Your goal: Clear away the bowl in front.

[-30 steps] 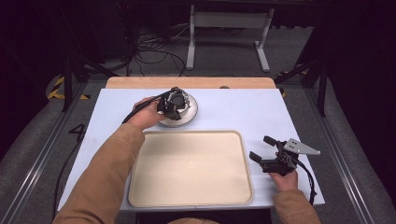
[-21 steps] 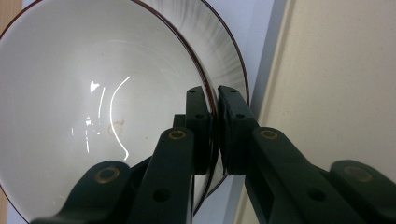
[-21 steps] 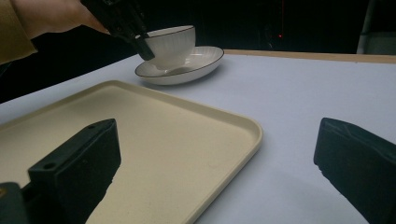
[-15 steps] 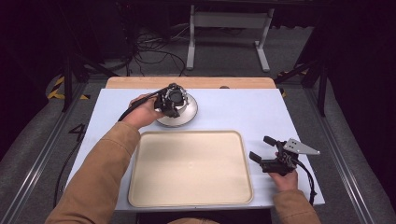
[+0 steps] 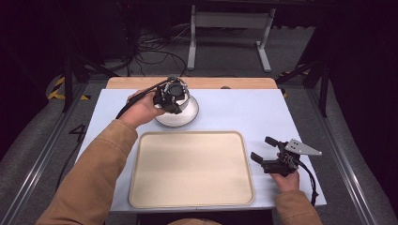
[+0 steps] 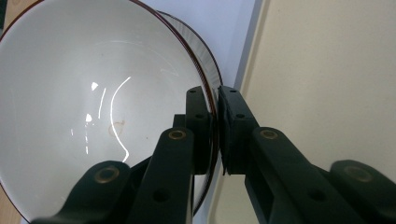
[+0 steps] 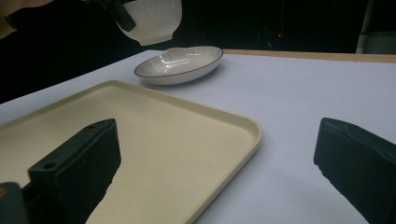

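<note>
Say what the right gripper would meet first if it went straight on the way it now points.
Probably the tray: the open right gripper points across the tray's near corner toward the shallow dish. If it rides above the rim, the dish looks next in line, though depth is unclear.

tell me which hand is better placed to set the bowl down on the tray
Left. The left gripper is already clamped on the bowl rim, lifted above the plate beside the tray. The right gripper rests open by the tray's right edge, holding nothing.

Lab: dark room, floor cables [image 5: 155,51], metal stand [image 5: 230,28].
</note>
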Motion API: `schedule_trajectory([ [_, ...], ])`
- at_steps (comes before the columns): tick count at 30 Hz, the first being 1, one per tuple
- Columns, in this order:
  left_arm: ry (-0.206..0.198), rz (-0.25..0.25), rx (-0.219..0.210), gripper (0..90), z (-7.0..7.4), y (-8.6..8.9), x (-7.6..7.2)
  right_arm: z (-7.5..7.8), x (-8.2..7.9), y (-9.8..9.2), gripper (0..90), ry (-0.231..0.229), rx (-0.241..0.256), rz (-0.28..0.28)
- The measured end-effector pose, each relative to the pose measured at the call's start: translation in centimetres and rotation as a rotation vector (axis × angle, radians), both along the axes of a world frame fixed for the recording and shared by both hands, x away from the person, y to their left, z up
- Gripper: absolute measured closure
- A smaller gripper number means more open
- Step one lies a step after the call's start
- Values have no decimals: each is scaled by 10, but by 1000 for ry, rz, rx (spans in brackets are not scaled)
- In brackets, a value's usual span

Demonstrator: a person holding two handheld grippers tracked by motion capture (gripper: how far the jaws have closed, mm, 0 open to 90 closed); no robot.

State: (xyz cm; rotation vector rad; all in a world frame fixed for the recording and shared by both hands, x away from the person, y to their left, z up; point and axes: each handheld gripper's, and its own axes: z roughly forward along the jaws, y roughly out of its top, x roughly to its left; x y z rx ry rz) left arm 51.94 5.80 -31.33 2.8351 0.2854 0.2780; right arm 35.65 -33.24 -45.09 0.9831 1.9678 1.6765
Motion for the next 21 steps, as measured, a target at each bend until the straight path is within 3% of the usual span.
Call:
schedule_trajectory([
  [2,0,2,-13,841,4,0,-3,0,0,0,9,1,-1,1],
  [7,-3,-20,9,841,11,-3,-10,0,0,0,9,0,0,1],
  [16,20,-51,17,840,16,-9,-23,0,0,0,9,1,1,2],
  [21,12,-75,21,841,18,-14,-35,0,0,0,9,1,0,2],
])
